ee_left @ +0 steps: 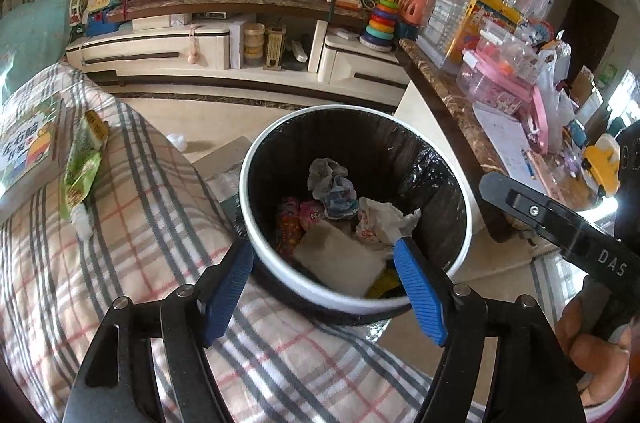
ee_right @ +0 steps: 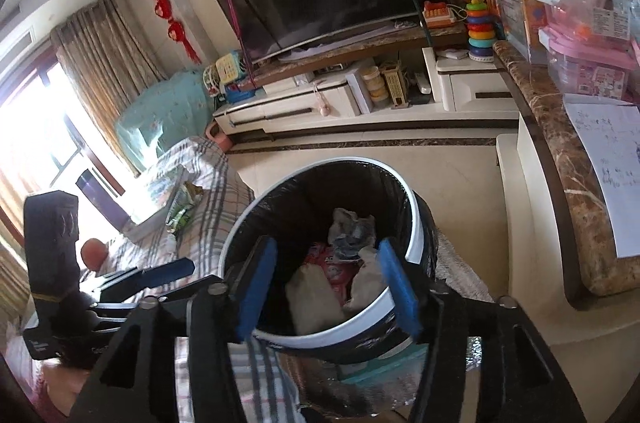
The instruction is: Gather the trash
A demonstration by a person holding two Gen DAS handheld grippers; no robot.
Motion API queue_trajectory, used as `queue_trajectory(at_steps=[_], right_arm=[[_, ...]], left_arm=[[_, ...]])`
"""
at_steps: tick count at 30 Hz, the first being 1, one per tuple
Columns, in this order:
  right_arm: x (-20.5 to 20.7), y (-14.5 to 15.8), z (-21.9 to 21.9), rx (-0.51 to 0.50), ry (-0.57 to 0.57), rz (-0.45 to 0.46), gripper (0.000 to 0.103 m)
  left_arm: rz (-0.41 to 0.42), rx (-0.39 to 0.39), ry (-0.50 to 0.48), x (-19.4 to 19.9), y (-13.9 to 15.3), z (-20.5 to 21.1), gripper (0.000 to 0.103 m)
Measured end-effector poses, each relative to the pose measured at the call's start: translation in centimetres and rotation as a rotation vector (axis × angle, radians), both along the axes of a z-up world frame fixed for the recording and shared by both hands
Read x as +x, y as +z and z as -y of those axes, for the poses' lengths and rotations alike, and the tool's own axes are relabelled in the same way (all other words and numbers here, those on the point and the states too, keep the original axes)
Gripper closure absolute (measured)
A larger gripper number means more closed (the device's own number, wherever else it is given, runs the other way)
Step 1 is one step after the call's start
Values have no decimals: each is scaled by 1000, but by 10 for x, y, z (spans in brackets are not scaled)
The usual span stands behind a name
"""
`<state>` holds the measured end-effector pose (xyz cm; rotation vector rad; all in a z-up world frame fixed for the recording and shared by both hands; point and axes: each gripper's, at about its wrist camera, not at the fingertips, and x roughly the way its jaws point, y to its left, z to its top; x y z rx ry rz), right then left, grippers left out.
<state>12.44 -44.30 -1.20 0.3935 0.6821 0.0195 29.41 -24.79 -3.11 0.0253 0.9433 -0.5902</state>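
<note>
While both grippers hang over the bin (ee_left: 356, 207), neither holds anything: the left gripper (ee_left: 324, 287) has its blue pads spread wide with the bin's near rim showing between them, and the right gripper (ee_right: 326, 283) is likewise spread and empty above the same rim. The bin stands on the floor just beside the checked blanket (ee_left: 132, 231), lined with a black bag and already holding crumpled paper (ee_left: 384, 219), a grey wad and some pink wrappers.

By my reading, the step in hand is to go for the next piece of rubbish. The likeliest one is the green wrapper (ee_left: 82, 167) lying on the blanket beside a book (ee_left: 28, 147), with a white tissue ball (ee_left: 83, 221) touching its lower end; another white scrap (ee_left: 177, 141) lies on the floor beyond. To do it well, the left gripper should come in low along the wrapper, close on its middle so the thin film does not slip, and avoid pinching the blanket or nudging the book.

As for writing, "DAS" shows on the right gripper's body in the left view. The book's cover carries large Chinese characters that I cannot read surely. The sheet of paper (ee_right: 608, 163) on the marble counter (ee_right: 560, 151) bears handwriting too small to make out.
</note>
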Motion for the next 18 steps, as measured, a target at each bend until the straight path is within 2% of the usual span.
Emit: queue_trajectory(at_steps=[1,6,8,13,18], right_arm=[[-4,1,-3,4,0,7,39],[-21,2,-22,23,17,34,15],[-27,0,-31,33,30,40,10],[-46,-4,-58,47,49,60,6],[-64,-9,-92,4,63,90,3]], left_arm=[[0,-7,10,-4,0,-5,29],[-5,-47,75,-34,-4,-42,28],[-2,-61,101,-49,-5,-56,27],[17,-94,186,-88,-5,-101,25],[49,-103,261,-127,-3,-136,24]])
